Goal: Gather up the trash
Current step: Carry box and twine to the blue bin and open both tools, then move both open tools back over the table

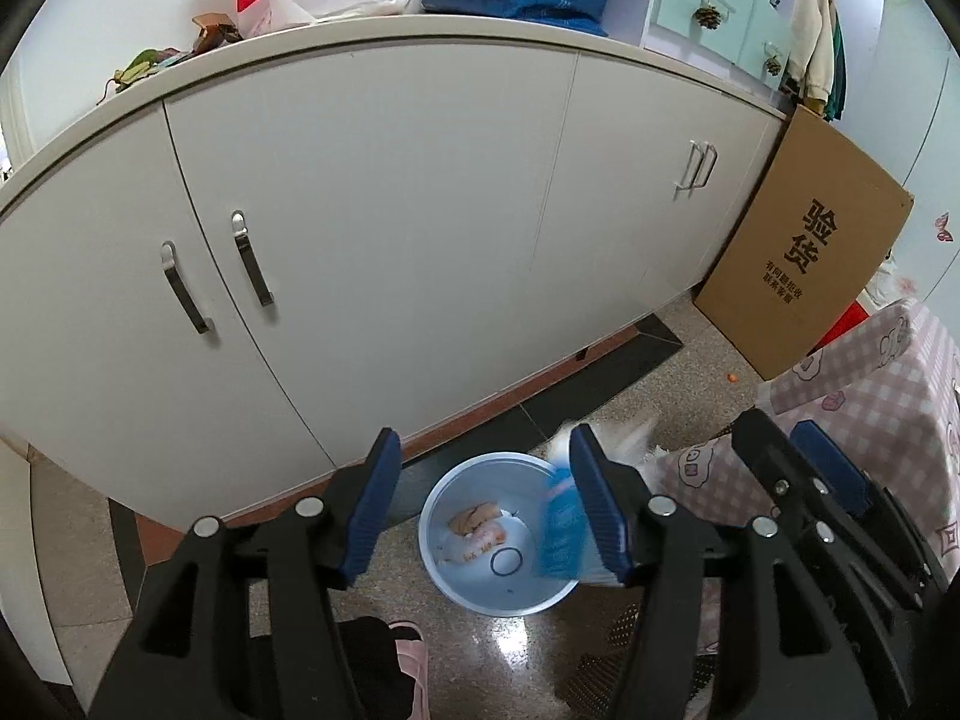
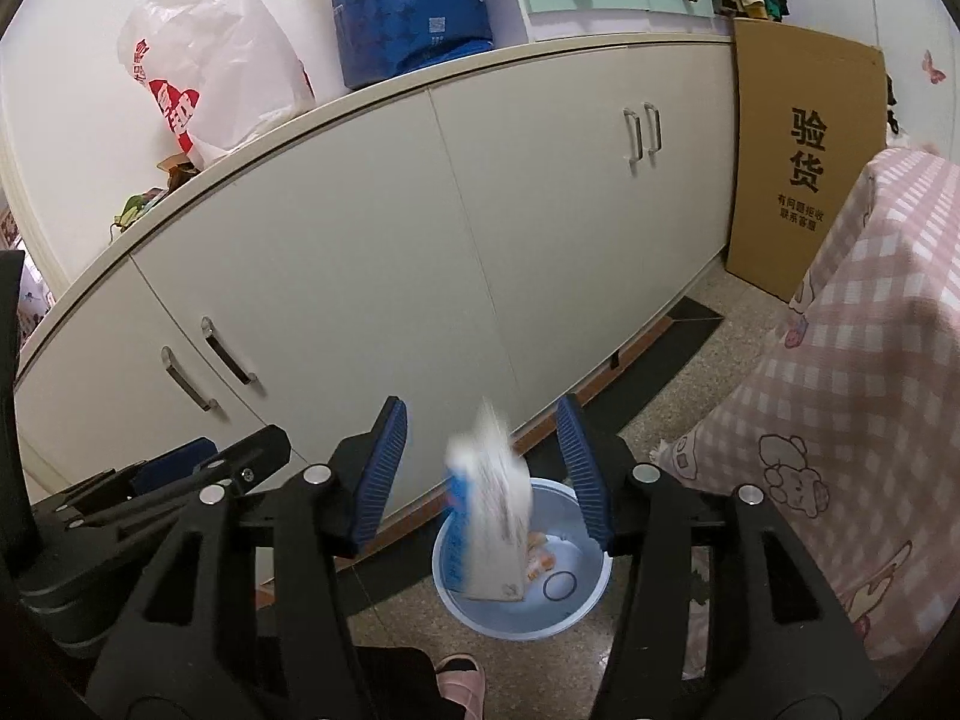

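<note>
A light blue round trash bin (image 1: 480,591) stands on the floor below both grippers, with orange and white scraps (image 1: 477,525) inside; it also shows in the right wrist view (image 2: 576,606). A blue and white package (image 2: 492,516), blurred, is in the air between the right gripper's open fingers, its lower end inside the bin; in the left wrist view the package (image 1: 561,531) shows at the bin's right rim. My right gripper (image 2: 483,474) is open, touching nothing. My left gripper (image 1: 480,501) is open and empty above the bin.
White cabinets (image 1: 372,228) with metal handles stand right behind the bin. A cardboard sheet (image 1: 804,240) leans at the cabinet's right end. A pink checked cloth (image 2: 852,396) covers furniture on the right. A pink slipper (image 2: 459,681) is near the bin.
</note>
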`<move>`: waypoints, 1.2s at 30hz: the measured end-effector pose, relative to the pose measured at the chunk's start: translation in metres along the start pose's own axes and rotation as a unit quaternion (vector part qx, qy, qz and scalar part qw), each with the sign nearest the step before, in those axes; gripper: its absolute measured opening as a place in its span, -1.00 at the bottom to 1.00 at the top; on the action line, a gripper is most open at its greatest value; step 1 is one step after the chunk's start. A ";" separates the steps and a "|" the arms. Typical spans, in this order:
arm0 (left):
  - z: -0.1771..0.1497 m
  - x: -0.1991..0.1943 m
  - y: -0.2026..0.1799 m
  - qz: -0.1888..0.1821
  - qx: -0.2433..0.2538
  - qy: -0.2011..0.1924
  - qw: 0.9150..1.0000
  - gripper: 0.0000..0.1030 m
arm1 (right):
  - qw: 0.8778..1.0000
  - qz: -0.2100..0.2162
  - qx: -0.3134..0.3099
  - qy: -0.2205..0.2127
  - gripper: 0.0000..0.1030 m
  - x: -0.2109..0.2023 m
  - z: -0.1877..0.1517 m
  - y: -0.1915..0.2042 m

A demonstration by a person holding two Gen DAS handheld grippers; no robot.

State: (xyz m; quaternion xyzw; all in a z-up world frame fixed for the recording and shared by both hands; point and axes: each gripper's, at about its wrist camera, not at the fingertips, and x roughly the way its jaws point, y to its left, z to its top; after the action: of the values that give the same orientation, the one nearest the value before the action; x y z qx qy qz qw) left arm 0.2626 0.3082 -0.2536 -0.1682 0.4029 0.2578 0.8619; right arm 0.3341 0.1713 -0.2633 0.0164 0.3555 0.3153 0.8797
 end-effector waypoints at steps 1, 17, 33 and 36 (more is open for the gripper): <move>0.000 -0.001 -0.001 0.000 0.001 -0.002 1.000 0.13 | 1.000 0.000 0.000 -0.001 0.01 -0.002 0.000 0.000; -0.009 -0.081 -0.084 -0.071 0.067 -0.061 0.993 0.21 | 0.993 -0.067 0.023 -0.090 0.01 -0.127 0.007 -0.053; -0.063 -0.121 -0.270 -0.215 0.207 -0.057 0.953 0.34 | 0.951 -0.210 0.162 -0.160 0.19 -0.276 -0.041 -0.219; -0.070 -0.111 -0.294 -0.231 0.221 -0.037 0.947 0.34 | 0.944 -0.227 0.185 -0.154 0.29 -0.285 -0.050 -0.243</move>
State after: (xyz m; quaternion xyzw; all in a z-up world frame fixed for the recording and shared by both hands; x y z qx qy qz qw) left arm 0.3306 0.0009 -0.1858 -0.0519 0.3676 -0.0375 0.9278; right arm 0.2781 -0.1948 -0.1864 0.1458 0.2615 0.0299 0.9537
